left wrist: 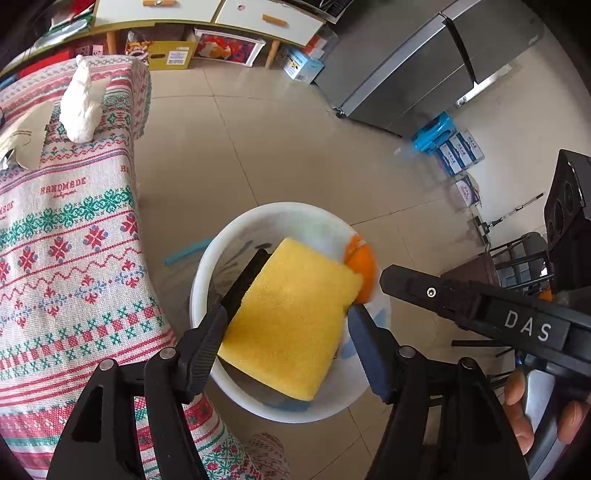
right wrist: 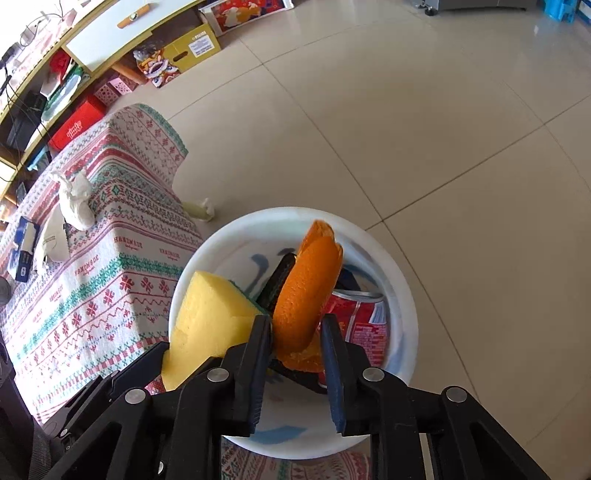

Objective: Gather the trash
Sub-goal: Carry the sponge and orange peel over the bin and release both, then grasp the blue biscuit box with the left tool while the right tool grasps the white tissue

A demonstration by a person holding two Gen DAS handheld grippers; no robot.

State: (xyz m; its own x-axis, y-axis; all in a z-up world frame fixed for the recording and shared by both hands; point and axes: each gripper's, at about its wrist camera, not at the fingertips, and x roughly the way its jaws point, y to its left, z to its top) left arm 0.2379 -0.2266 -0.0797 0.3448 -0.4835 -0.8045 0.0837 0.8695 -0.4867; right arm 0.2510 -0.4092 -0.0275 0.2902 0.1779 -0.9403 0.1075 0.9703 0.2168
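A white bin [left wrist: 207, 280] stands on the floor beside the cloth-covered table [left wrist: 66, 258]. My left gripper [left wrist: 288, 314] is shut on a yellow sponge [left wrist: 291, 317] and holds it over the bin. My right gripper [right wrist: 295, 325] is shut on an orange peel [right wrist: 306, 288] and holds it over the same bin [right wrist: 402, 295]. The sponge [right wrist: 207, 321] shows at the left of the right wrist view. A crushed red can [right wrist: 364, 317] lies inside the bin. A crumpled white tissue [left wrist: 81, 107] and torn cardboard [left wrist: 26, 136] lie on the table.
A blue and white box [right wrist: 24, 247] lies on the table's far end. A pale scrap [right wrist: 201, 208] lies on the floor by the table. A low cabinet [left wrist: 207, 14] with boxes under it lines the back. A steel fridge [left wrist: 424, 62] stands at right.
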